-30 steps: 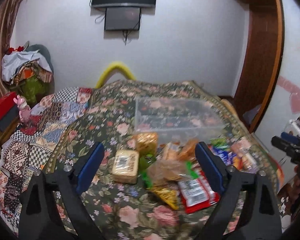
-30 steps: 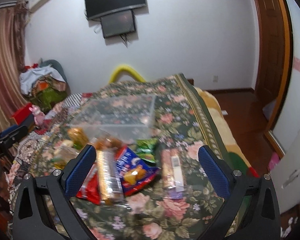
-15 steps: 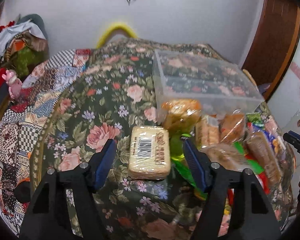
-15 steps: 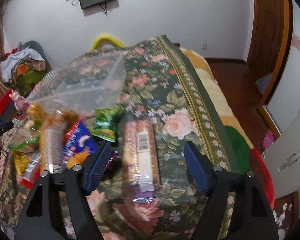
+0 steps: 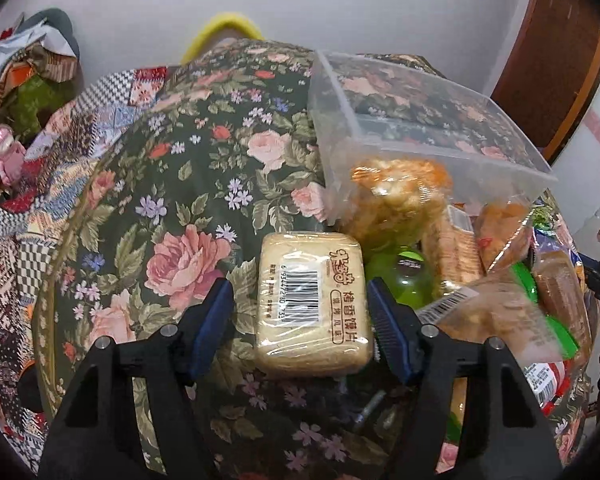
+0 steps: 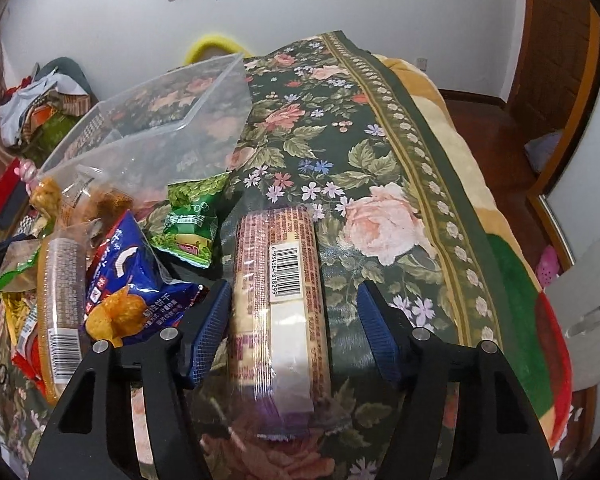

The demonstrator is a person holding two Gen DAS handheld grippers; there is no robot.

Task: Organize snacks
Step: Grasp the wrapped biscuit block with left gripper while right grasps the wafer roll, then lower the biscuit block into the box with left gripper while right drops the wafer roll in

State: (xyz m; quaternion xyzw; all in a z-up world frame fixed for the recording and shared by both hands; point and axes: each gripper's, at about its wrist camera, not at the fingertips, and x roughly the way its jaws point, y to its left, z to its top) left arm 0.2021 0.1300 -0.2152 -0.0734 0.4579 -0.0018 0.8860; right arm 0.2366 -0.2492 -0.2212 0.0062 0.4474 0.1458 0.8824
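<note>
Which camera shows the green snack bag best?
The right wrist view: the green bag lies unobstructed beside the clear box. The left wrist view shows only a green sliver at its right edge, perhaps the same bag.

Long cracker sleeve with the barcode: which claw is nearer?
Right. The right claw straddles the long cracker sleeve, its jaws just closing in on it. The left claw is across the snack pile, around the pale bread pack.
</note>
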